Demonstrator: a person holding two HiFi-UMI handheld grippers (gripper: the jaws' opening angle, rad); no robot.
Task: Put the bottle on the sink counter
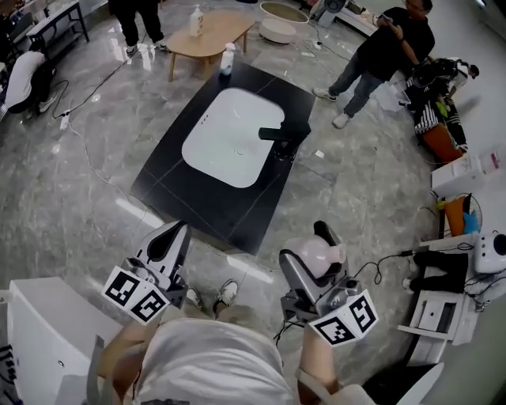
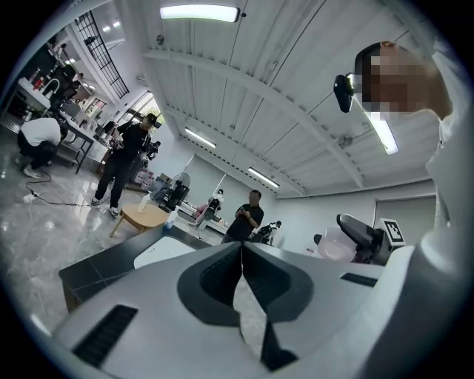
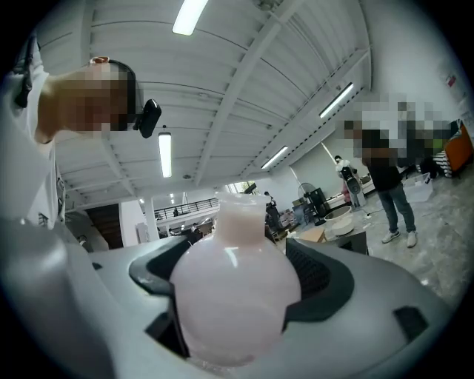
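A pale pink round bottle (image 1: 314,255) sits between the jaws of my right gripper (image 1: 318,240), which is shut on it, held low near my body. In the right gripper view the bottle (image 3: 232,296) fills the gap, neck pointing up and away. My left gripper (image 1: 175,234) is shut with nothing in it; its jaws meet at the tips (image 2: 241,249). The sink counter (image 1: 182,186) is a black slab on the floor ahead, with a white basin (image 1: 229,138) and a black faucet (image 1: 281,134). Both grippers are well short of it.
A white-and-blue bottle (image 1: 228,58) stands at the counter's far corner. A wooden table (image 1: 217,35) behind carries another bottle (image 1: 196,21). People stand at the back and right (image 1: 379,55). Boxes and gear (image 1: 462,261) line the right; cables cross the floor (image 1: 75,130).
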